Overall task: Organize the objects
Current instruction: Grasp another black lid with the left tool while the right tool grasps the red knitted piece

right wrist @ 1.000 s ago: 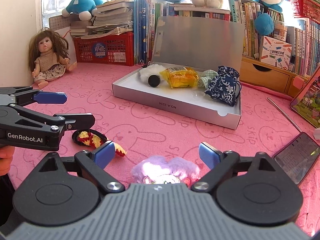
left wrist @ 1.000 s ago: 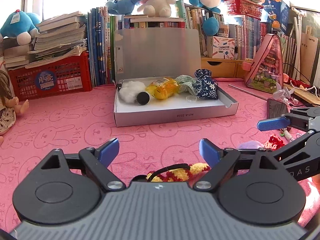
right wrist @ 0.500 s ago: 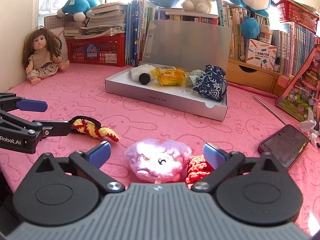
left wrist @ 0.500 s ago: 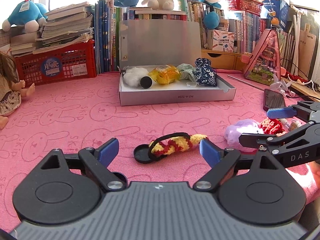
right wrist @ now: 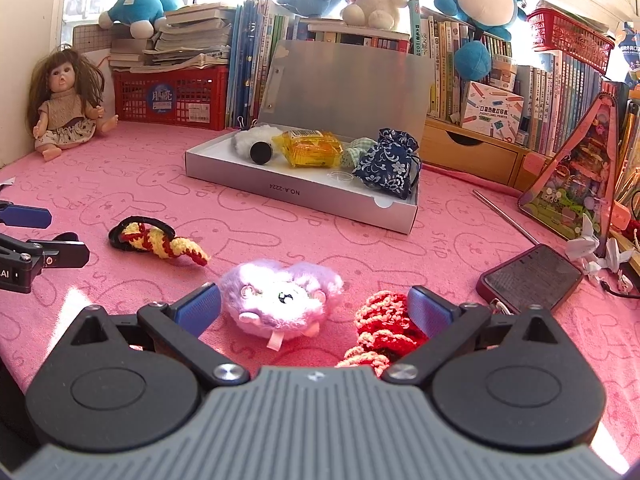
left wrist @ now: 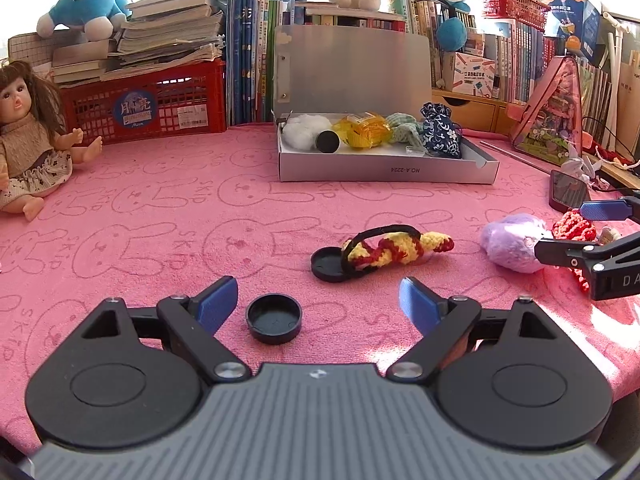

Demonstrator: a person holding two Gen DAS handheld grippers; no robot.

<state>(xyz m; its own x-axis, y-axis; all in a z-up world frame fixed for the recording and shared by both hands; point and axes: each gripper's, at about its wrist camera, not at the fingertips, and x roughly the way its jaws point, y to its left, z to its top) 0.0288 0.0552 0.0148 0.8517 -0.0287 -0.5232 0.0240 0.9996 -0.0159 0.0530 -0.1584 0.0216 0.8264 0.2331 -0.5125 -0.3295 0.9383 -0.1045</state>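
You see the right gripper (left wrist: 600, 232) only in part in the left wrist view, its body cut off by the right edge. In the right wrist view the left gripper (right wrist: 36, 236) is cut off by the left edge the same way. The red knitted piece (right wrist: 384, 320) is partly hidden behind your right gripper's finger and housing. A black disc (left wrist: 326, 266) lies partly under the striped knitted piece (left wrist: 396, 246). The print on the box (left wrist: 384, 170) is upside down and barely legible.
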